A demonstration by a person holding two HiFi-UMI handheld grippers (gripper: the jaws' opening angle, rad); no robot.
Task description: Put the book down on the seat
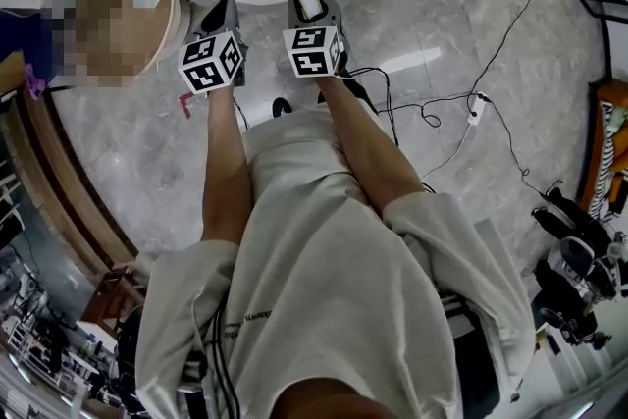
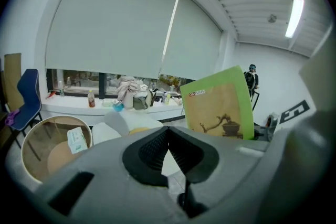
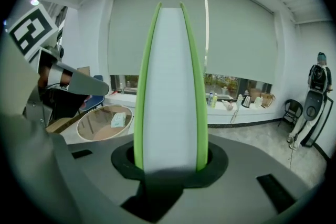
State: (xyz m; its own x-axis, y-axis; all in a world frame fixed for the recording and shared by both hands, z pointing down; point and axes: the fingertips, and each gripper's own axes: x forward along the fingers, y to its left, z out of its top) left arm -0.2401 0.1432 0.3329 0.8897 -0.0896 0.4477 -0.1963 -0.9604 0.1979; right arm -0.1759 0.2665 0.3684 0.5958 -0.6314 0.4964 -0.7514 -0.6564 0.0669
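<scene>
One tub (image 2: 38, 139) | packet (image 2: 77, 140) inside | right gripper (image 3: 170, 161) clamps book (image 3: 170, 76)

In the head view a grey marble floor (image 1: 491, 44) fills the frame, with a round counter (image 1: 174, 10) at ten o'clock and loose black cables (image 1: 428, 116) running to a white power strip (image 1: 476, 108) at two o'clock. In the left gripper view the round counter lies at eight o'clock with a tissue pack (image 2: 76, 139) on it, and a blue chair (image 2: 26, 99) stands at nine o'clock. Behind them a white window ledge (image 2: 79, 106) carries a bottle (image 2: 91, 98) and a heap of cloth (image 2: 126, 89) under pale roller blinds (image 2: 110, 23). A ceiling light (image 2: 294, 16) glows at two o'clock. In the right gripper view a humanoid figure (image 3: 316, 92) and a black chair (image 3: 293, 110) stand at three o'clock.
</scene>
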